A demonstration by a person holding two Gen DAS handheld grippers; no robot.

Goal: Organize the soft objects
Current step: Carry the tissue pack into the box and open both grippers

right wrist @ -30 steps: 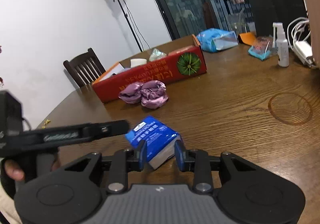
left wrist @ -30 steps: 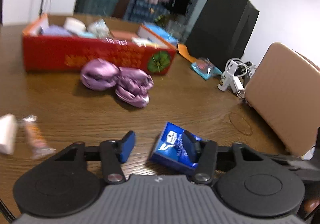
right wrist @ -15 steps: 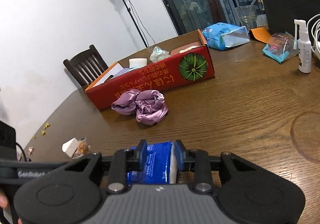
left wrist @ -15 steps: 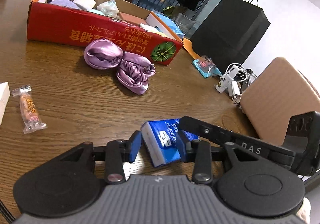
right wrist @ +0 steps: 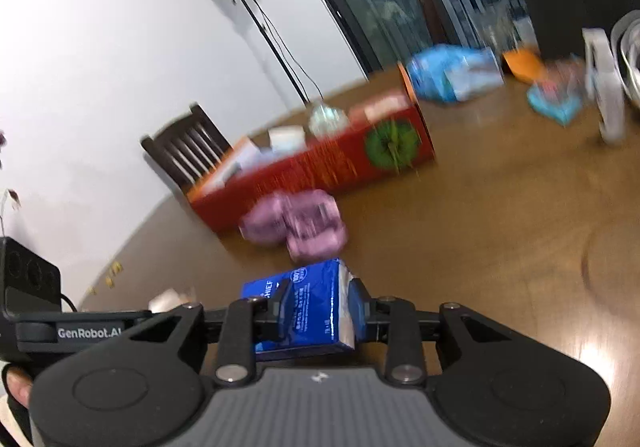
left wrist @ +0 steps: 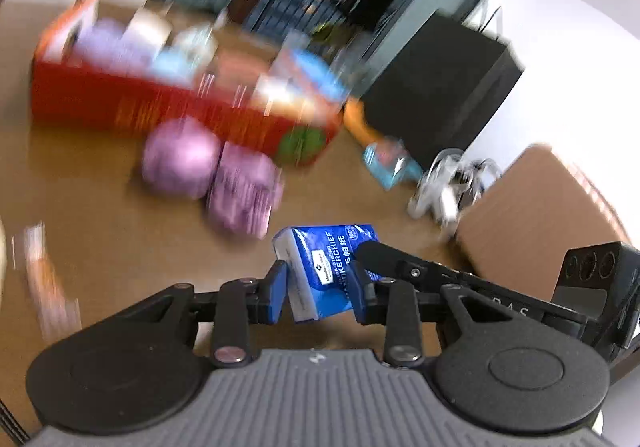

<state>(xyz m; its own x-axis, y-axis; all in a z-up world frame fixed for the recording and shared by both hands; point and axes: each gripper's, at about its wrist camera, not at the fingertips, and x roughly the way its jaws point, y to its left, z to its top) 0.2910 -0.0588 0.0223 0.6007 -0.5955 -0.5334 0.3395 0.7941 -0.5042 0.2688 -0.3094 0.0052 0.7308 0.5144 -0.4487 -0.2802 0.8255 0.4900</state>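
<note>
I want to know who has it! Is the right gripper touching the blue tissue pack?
Touching. Right wrist view: right gripper pinches the blue tissue pack on both sides.

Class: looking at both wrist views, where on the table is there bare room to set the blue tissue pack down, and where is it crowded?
Bare wood lies right of the purple cloth bundle, in front of the red box, out to the faint ring mark. It is crowded along the far edge: blue bag, teal packet, white cables. Both tongs grip the tissue pack.
</note>
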